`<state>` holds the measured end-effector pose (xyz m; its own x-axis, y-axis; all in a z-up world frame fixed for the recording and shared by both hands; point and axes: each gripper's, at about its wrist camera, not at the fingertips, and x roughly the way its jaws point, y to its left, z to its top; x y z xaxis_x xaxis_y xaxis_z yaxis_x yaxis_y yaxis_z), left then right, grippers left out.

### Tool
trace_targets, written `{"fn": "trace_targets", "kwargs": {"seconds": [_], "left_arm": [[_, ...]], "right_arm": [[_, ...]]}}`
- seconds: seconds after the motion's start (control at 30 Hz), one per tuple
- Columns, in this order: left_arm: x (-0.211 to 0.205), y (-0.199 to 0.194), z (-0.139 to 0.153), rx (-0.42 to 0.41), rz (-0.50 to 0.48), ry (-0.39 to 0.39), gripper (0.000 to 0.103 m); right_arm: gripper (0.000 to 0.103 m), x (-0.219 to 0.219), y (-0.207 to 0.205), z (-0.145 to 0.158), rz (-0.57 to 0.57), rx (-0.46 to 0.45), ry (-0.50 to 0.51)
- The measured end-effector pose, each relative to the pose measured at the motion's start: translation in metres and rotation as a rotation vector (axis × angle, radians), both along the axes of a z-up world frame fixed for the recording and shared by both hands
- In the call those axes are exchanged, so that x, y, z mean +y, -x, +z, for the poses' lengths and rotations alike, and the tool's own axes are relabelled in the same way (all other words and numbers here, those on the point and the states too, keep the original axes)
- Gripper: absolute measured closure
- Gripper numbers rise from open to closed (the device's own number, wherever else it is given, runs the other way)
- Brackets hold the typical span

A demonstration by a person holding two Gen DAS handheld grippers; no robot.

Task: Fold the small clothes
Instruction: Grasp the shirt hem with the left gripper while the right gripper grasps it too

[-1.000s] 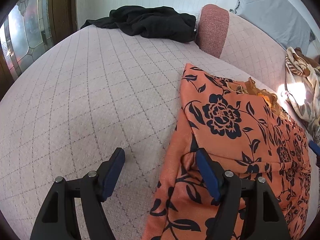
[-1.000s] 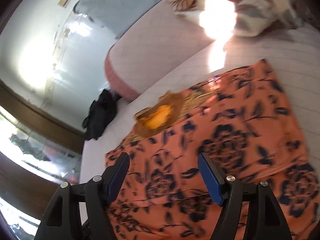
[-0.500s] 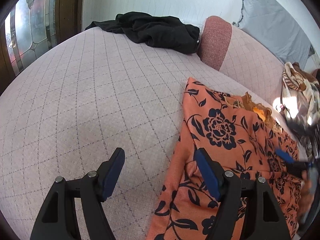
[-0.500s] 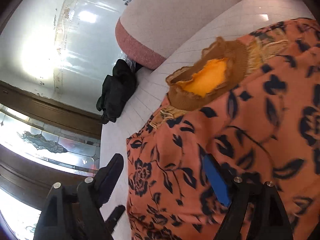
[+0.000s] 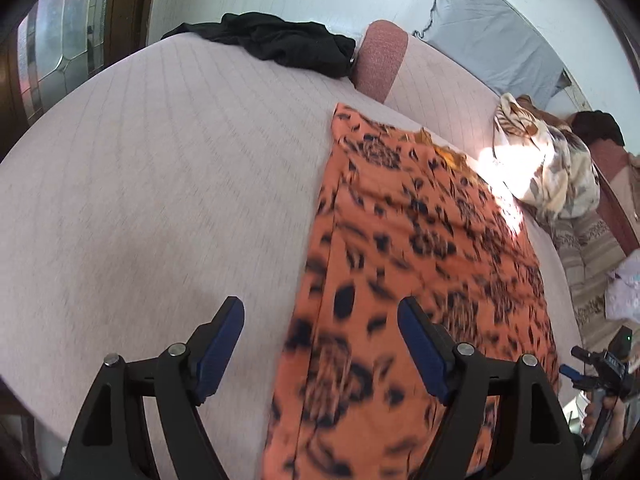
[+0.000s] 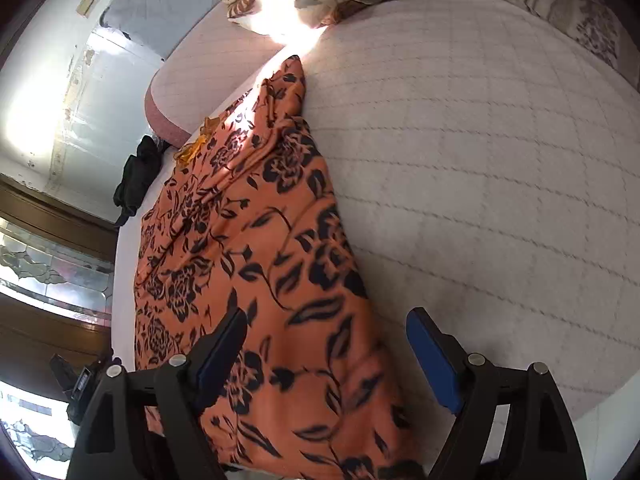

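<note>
A pale pink quilted bedspread (image 5: 168,184) with a faint grid of stitched lines covers the bed and fills most of both views. At its far end lies a crumpled black garment (image 5: 280,46), just beside the dusty-rose end of a long bolster (image 5: 378,60) that runs along the wall side. Above the bolster a grey cloth (image 5: 492,44) hangs on the white wall. A cream blanket with brown leaf print (image 5: 544,168) is heaped at the bed's edge, a bright patch of sunlight falling on it. A leaded-glass window in a dark wooden frame (image 5: 60,52) stands on the left.
</note>
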<state>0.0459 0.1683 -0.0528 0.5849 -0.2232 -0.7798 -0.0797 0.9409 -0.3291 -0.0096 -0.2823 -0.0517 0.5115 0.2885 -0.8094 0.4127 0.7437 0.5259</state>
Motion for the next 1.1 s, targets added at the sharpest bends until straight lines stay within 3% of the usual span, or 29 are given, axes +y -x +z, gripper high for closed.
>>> {"fn": "trace_targets", "kwargs": {"seconds": [0.13, 0.27, 0.43, 0.53, 0.7, 0.8, 0.87, 0.93, 1.1], "left_arm": [[0.001, 0.041, -0.018, 0.083, -0.006, 0.020, 0.021], [-0.002, 0.058, -0.033, 0.135, -0.004, 0.040, 0.021], [-0.009, 0.059, -0.040, 0.150, -0.022, 0.025, 0.021], [-0.010, 0.058, -0.039, 0.142, -0.016, 0.013, 0.022], [-0.014, 0.058, -0.040, 0.143, -0.031, -0.026, 0.023], [-0.017, 0.059, -0.039, 0.155, -0.040, -0.071, 0.040], [-0.015, 0.062, -0.038, 0.172, -0.042, -0.075, 0.046], [-0.012, 0.067, -0.039, 0.182, -0.036, -0.063, 0.046], [-0.024, 0.065, -0.043, 0.182, -0.071, -0.133, 0.040]], "right_arm": [[0.019, -0.014, 0.029, -0.014, 0.030, -0.008, -0.100], [0.018, -0.002, 0.031, -0.017, 0.083, -0.012, -0.195], [0.021, 0.015, 0.040, -0.020, 0.137, 0.000, -0.189], [0.035, 0.022, 0.043, -0.020, 0.144, 0.005, -0.164], [0.035, 0.028, 0.041, -0.020, 0.152, 0.023, -0.119], [0.035, 0.028, 0.041, -0.020, 0.152, 0.031, -0.121], [0.035, 0.028, 0.043, -0.020, 0.146, 0.028, -0.134], [0.035, 0.031, 0.046, -0.018, 0.140, 0.019, -0.150], [0.034, 0.031, 0.042, -0.023, 0.143, 0.057, -0.132]]}}
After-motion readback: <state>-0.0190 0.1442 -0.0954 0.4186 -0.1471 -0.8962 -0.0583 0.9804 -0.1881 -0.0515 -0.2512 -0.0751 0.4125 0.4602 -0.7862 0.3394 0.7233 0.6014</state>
